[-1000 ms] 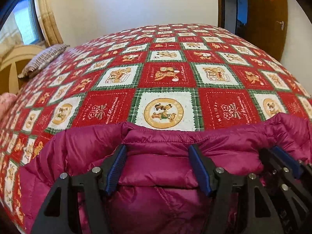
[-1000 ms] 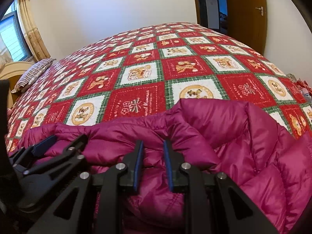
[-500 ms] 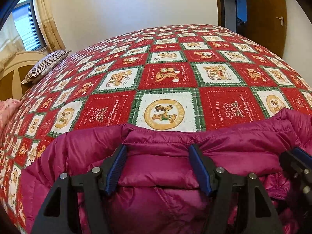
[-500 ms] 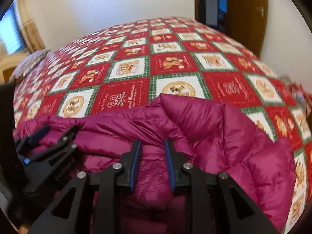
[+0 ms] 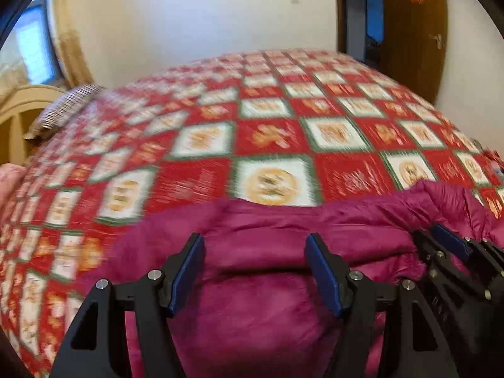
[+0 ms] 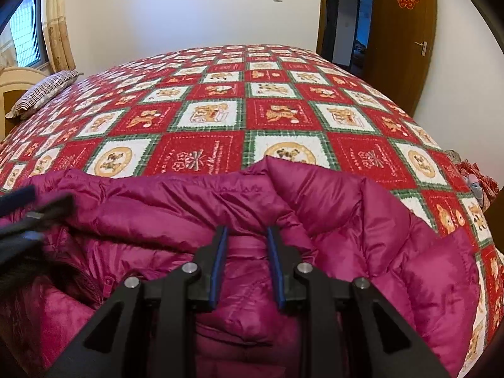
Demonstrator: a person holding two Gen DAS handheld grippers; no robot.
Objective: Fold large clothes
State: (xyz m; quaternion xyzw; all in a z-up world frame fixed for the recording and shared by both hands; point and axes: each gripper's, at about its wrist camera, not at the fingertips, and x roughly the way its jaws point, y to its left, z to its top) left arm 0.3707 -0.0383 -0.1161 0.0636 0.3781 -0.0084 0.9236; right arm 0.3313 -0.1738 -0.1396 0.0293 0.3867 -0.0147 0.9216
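Note:
A magenta puffer jacket (image 5: 267,239) lies bunched at the near edge of the bed; it also fills the lower half of the right wrist view (image 6: 346,220). My left gripper (image 5: 255,252) is open, its jaws wide apart over the jacket's top fold. My right gripper (image 6: 247,241) is shut on a thick fold of the jacket, the jaws held narrowly apart by the padding. The right gripper shows at the right edge of the left wrist view (image 5: 453,252). The left gripper shows blurred at the left edge of the right wrist view (image 6: 28,214).
The bed carries a red, green and white patchwork quilt (image 6: 252,110). A striped pillow (image 6: 44,93) lies at the far left by the headboard (image 6: 12,85). A brown door (image 6: 406,31) stands at the back right. Some items (image 6: 472,173) lie off the bed's right side.
The left wrist view is now motion-blurred and has shifted, with the left gripper moving over the jacket. The right gripper keeps its hold and has lifted the fold slightly.

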